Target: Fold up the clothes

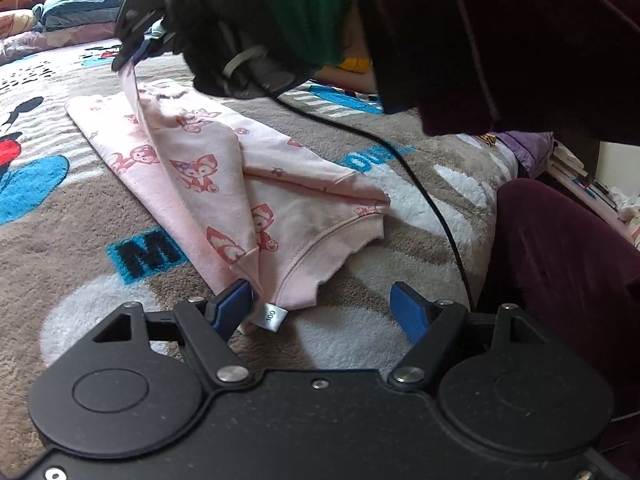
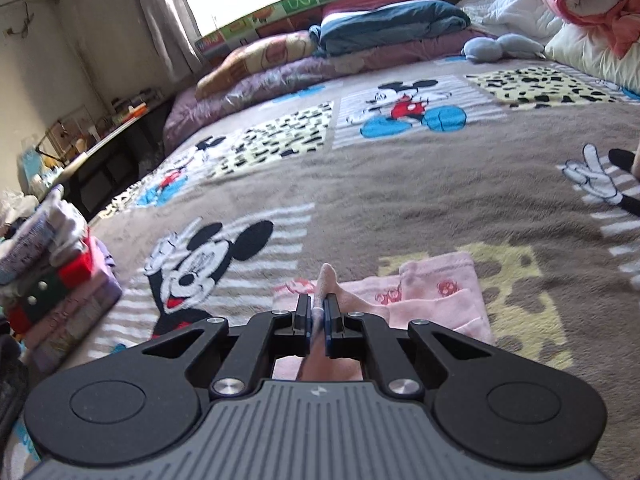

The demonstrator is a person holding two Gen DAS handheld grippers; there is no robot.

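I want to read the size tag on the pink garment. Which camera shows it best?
The left wrist view. The white tag sits close to the lens beside the open left gripper, at the pink garment's near corner. The right wrist view shows only pink cloth pinched in the right gripper; no tag appears there.

Pink garment (image 1: 208, 168): fox-print cotton, partly folded, lying on the bed blanket (image 1: 60, 208) toward its near edge. One corner raised and pinched in the right tool (image 1: 126, 56), held by a black-gloved hand (image 1: 224, 20) above the blanket. White size tag (image 1: 272, 315) at the hem nearest the camera.
Left tool (image 1: 324, 304): blue-padded fingers spread wide; left pad touching the hem beside the tag, right pad apart from the cloth.
Black cable (image 1: 420, 184): trailing across the blanket toward its right edge.
Folded bedding (image 1: 76, 12): stacked at the far edge.
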